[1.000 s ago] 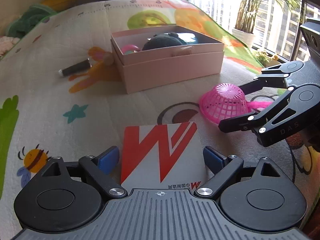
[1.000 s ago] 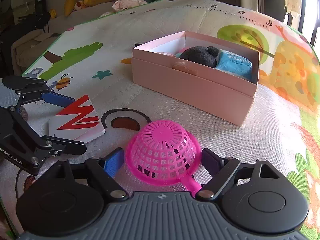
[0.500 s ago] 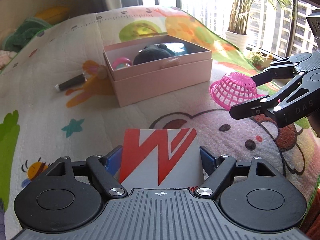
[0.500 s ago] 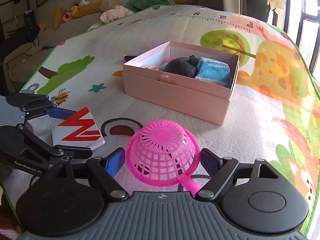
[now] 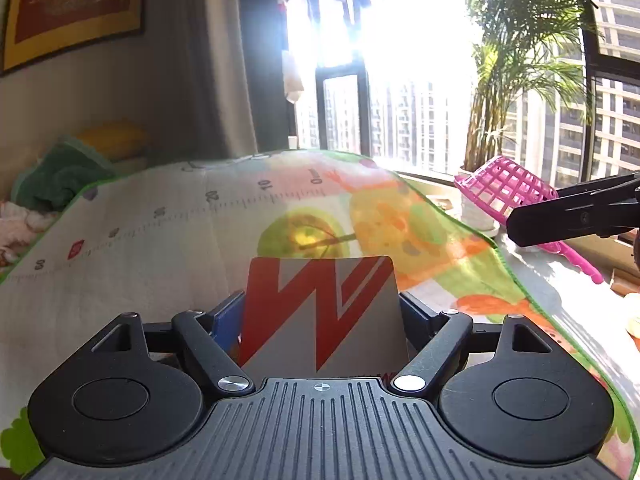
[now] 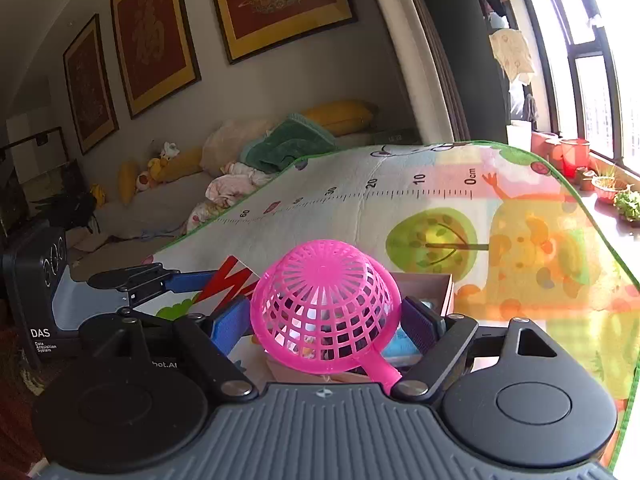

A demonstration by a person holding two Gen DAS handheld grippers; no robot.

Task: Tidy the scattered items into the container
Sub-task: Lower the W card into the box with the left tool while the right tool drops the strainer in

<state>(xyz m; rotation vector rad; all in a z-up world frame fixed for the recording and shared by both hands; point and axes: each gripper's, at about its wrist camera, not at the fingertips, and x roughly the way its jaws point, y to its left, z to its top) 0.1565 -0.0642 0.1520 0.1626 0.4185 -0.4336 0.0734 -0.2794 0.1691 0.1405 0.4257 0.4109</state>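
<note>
Both grippers have risen off the play mat, left gripper pinching the flat white-and-red card, right gripper clamping the pink plastic mesh strainer.

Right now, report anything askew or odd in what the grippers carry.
The pink strainer rides upside down, dome up and handle toward the camera, between the right gripper pads. The red-and-white card in the left gripper looks level and square. Nothing looks spilled or damaged.
</note>
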